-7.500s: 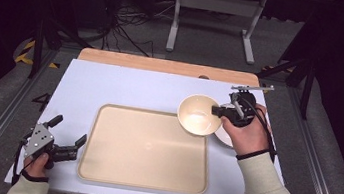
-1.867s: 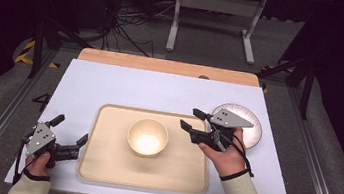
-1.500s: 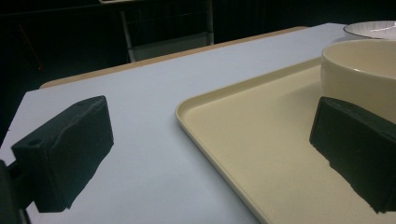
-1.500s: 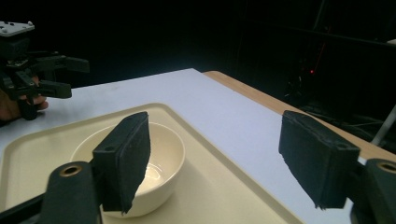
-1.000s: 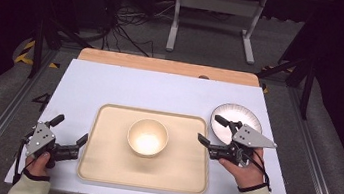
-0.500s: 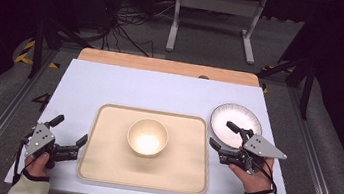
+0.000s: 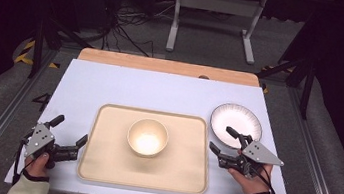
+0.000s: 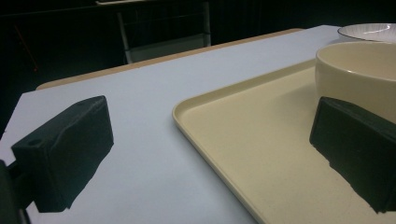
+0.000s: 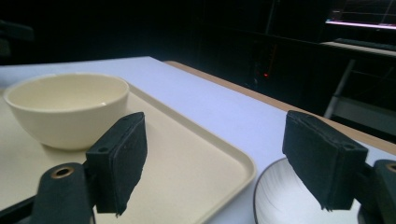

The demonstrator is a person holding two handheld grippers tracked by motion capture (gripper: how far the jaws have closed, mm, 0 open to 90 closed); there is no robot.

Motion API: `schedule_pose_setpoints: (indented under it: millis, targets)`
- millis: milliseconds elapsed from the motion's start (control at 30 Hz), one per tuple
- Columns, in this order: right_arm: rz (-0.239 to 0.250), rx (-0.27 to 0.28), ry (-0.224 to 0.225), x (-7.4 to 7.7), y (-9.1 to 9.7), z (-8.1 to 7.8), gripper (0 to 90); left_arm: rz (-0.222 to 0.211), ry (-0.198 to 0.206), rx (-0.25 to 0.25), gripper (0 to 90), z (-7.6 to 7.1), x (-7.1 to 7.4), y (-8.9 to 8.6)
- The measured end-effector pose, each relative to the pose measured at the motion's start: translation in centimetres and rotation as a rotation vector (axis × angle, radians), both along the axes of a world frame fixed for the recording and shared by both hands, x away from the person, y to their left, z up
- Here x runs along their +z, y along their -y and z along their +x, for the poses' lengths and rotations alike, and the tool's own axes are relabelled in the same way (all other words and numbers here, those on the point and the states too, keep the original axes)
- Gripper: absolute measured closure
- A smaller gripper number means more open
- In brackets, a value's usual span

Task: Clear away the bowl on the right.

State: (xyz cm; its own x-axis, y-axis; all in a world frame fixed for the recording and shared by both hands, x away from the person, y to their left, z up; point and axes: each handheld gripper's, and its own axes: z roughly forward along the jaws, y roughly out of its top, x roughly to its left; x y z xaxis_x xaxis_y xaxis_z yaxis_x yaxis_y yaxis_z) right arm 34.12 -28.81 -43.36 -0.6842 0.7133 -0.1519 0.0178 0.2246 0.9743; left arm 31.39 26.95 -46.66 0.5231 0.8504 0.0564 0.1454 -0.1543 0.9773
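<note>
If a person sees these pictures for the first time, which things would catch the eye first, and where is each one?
Probably the cream bowl, standing alone in the middle of the beige tray on the white table. Next, the white plate with a dark rim, right of the tray. Then the two open grippers: the left gripper at the tray's left edge, the right gripper between tray and plate.

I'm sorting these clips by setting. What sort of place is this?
Probably a lab or recording workspace, not a home kitchen: a white table holding just a tray, bowl and plate, dark surroundings, loose cables on the floor behind.
</note>
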Motion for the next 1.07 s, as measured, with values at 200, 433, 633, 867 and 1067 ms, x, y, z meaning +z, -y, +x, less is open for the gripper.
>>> schedule_pose_setpoints:
  millis: [200,433,633,867,1067]
  targets:
    - [0.022,0.009,-0.017,-1.1,-0.2,0.0,22.0,-0.003,-0.002,-0.009,0.2,0.0,0.0,-0.1]
    - [0.075,-0.023,-0.021,-2.5,-0.2,0.0,21.9,-0.041,-0.007,-0.006,0.2,0.0,-0.1,-0.5]
    - [0.071,-0.046,-0.01,-2.6,-0.2,0.0,15.3,-0.039,-0.009,-0.013,0.2,0.1,-0.1,-0.4]
    - [0.094,-0.058,-0.013,-2.6,0.0,0.0,10.9,-0.032,-0.008,-0.016,0.3,0.0,-0.1,-0.4]
    - [0.111,-0.062,-0.007,-2.7,0.1,0.0,9.9,-0.033,-0.007,-0.016,0.2,0.1,-0.2,-0.4]
